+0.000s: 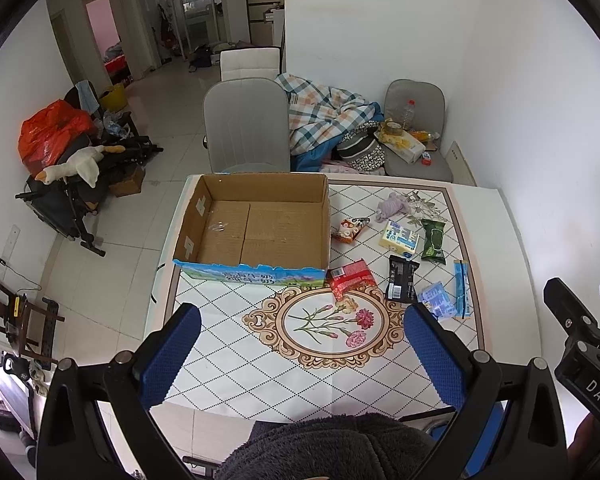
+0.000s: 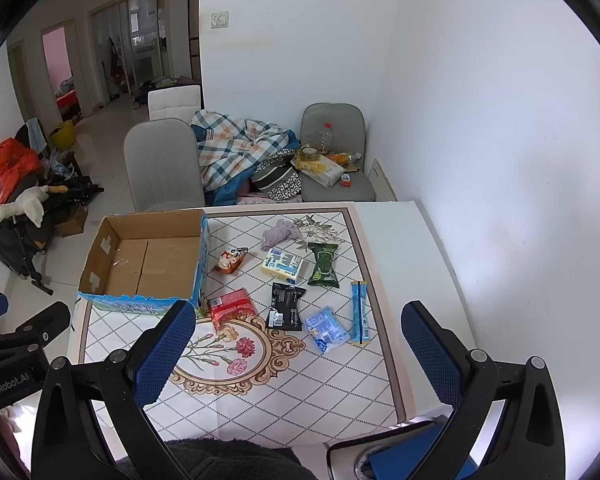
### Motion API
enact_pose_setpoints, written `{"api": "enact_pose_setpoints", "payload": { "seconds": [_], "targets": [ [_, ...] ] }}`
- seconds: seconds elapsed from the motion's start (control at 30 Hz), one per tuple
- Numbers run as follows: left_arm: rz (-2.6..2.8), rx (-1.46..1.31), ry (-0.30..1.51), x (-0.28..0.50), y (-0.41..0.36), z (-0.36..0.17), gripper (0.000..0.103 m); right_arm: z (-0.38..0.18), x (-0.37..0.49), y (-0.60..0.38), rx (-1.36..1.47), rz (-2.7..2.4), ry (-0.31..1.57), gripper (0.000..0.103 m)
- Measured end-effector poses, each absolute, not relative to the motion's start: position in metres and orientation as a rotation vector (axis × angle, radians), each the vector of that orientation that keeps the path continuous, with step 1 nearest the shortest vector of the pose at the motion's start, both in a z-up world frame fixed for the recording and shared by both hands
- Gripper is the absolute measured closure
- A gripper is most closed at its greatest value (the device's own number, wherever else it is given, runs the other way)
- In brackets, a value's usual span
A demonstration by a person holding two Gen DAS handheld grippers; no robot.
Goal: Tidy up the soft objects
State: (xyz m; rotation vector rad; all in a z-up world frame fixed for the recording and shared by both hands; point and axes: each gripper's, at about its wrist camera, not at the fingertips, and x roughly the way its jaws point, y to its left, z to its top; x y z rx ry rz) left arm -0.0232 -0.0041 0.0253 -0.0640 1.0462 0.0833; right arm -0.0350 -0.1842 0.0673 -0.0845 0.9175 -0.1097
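An open cardboard box (image 1: 256,224) (image 2: 148,258) stands at the table's far left with nothing inside. To its right lie soft packs: a red pack (image 1: 350,278) (image 2: 232,306), a black pouch (image 1: 401,284) (image 2: 286,306), a blue packet (image 1: 438,300) (image 2: 326,328), a blue stick (image 1: 461,288) (image 2: 359,312), a green pack (image 1: 433,239) (image 2: 323,264), a yellow tissue pack (image 1: 399,237) (image 2: 282,266), an orange snack bag (image 1: 349,230) (image 2: 230,260) and a lilac cloth (image 1: 392,205) (image 2: 279,233). My left gripper (image 1: 302,356) and right gripper (image 2: 298,354) hover open above the near table, holding nothing.
The tiled flower-pattern table (image 1: 332,364) (image 2: 300,392) meets a white wall on the right. Grey chairs (image 1: 246,124) (image 2: 162,162) and a plaid blanket (image 1: 324,114) stand behind it. A dark fleece sleeve (image 1: 324,448) shows at the bottom edge.
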Motion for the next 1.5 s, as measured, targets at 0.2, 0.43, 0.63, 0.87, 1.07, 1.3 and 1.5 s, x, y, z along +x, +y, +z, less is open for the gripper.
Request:
{"api": "enact_pose_setpoints", "payload": {
  "seconds": [0.2,0.43,0.63,0.87,1.07,1.3,1.5],
  "targets": [
    [0.084,-0.064,1.044,-0.019,-0.002,0.026,0.000,0.067,-0.034,-0.182,-0.080,-0.113,0.915,0.000],
    [0.084,-0.067,1.046,-0.018,0.000,0.025,0.000,0.067,-0.032,-0.180,-0.079,-0.112,0.917,0.000],
    [0.083,-0.069,1.049,-0.016,0.003,0.024,0.000,0.066,-0.032,-0.179,-0.081,-0.113,0.916,0.000],
    [0.085,-0.073,1.051,-0.012,0.006,0.022,0.000,0.065,-0.026,-0.176,-0.080,-0.107,0.924,0.000],
    [0.088,-0.074,1.057,-0.009,0.007,0.020,0.000,0.064,-0.026,-0.175,-0.080,-0.105,0.927,0.000],
    [0.052,-0.075,1.052,0.015,-0.001,0.009,0.000,0.046,-0.003,-0.192,-0.029,-0.108,0.970,0.000],
    [-0.056,-0.003,1.098,0.086,-0.039,-0.033,0.000,-0.005,0.042,-0.248,0.089,-0.151,1.082,0.000]
  ]
}}
